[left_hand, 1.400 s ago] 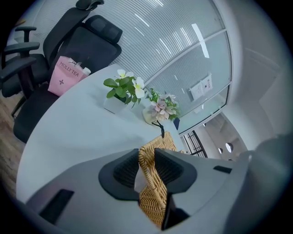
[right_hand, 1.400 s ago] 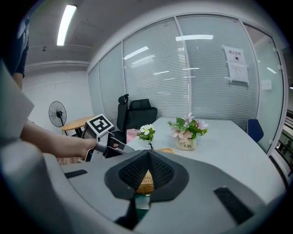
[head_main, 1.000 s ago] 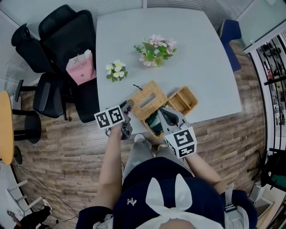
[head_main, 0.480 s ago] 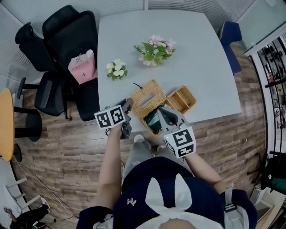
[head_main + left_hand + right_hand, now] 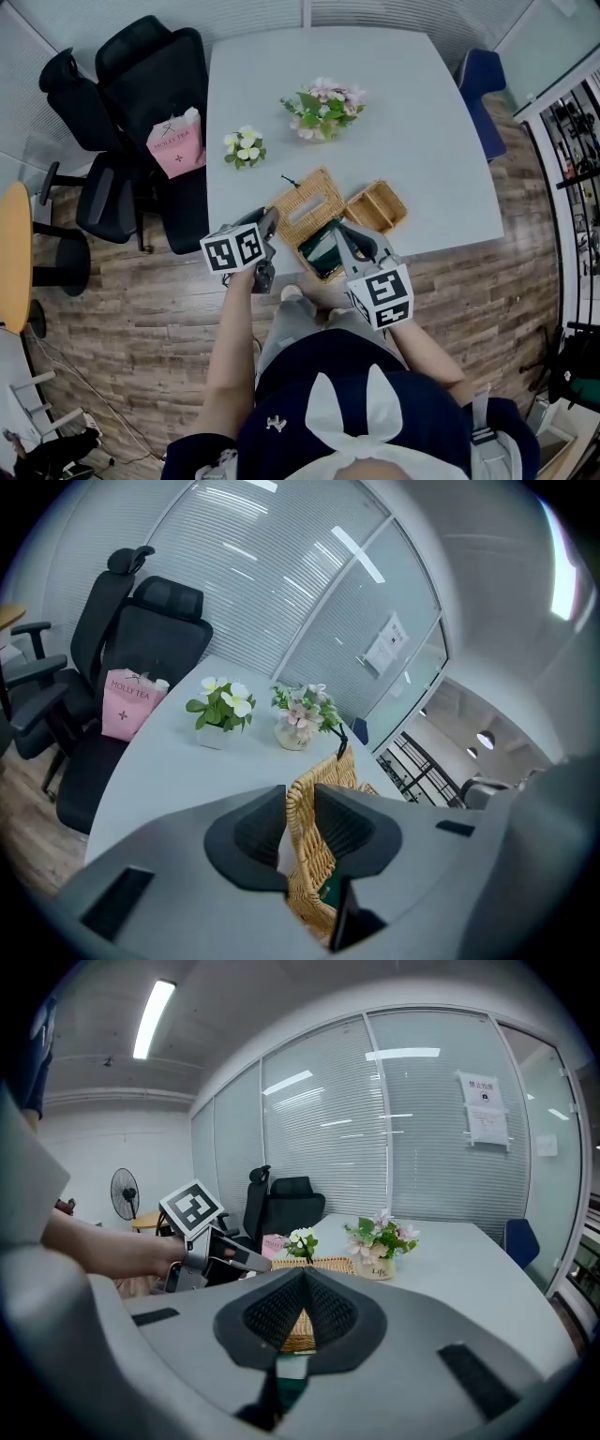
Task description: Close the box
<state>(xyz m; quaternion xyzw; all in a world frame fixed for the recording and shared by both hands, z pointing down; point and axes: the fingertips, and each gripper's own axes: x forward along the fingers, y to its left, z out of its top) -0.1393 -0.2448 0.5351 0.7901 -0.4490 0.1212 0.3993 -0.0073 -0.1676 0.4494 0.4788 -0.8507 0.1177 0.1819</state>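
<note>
Left gripper (image 5: 300,803) pinching the wicker lid (image 5: 302,208), jaws just closing tighter; right gripper (image 5: 302,1290) pressed together. "MOLLY TEA" on pink bag (image 5: 129,703), "Life" on flowerpot (image 5: 377,1269).

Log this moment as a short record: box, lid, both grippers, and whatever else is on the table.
box: woven wicker box, open, dark green contents showing
lid: woven wicker lid with a slot, tilted up, not yet down
left gripper: jaws have just been closing, pads pressing on the lid's edge
right gripper: jaws together, nothing between them, at the box's near end
table: white table
also on table: small open wicker tray, white-flowered pot plant, pink-flowered pot plant
</note>
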